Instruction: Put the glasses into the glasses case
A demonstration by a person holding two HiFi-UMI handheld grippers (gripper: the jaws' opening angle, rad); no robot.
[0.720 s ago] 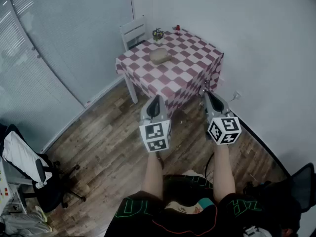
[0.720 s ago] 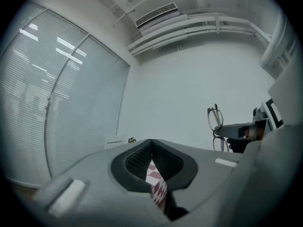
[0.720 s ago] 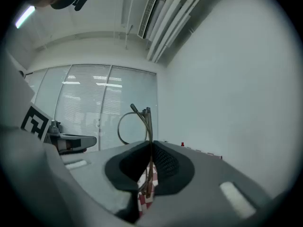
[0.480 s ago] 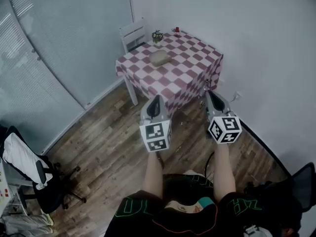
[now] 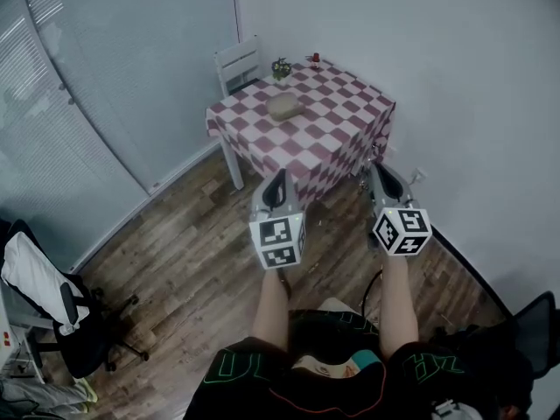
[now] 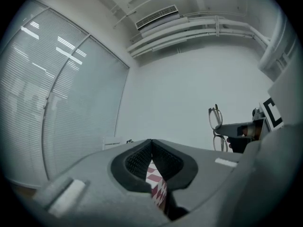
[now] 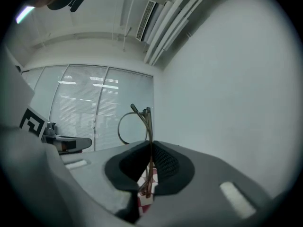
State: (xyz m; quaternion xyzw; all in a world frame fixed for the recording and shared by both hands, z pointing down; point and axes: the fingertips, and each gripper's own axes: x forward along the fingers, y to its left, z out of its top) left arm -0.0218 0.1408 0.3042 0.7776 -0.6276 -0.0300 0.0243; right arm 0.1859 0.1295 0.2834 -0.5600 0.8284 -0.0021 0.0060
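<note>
Right gripper (image 7: 151, 145) clenched on glasses (image 7: 149, 124), frame upright — left gripper (image 6: 151, 143) jaws pressed together.

Checkered table (image 5: 337, 138) bears glasses case (image 5: 283, 105), small plant (image 5: 280, 66), red object (image 5: 314, 57)

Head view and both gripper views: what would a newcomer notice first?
The red-and-white checked table stands out in the room's corner, with the pale glasses case on it. Nearer, the right tongs are shut on thin wire glasses that stick out past the tips, while the left tongs are shut and empty.
</note>
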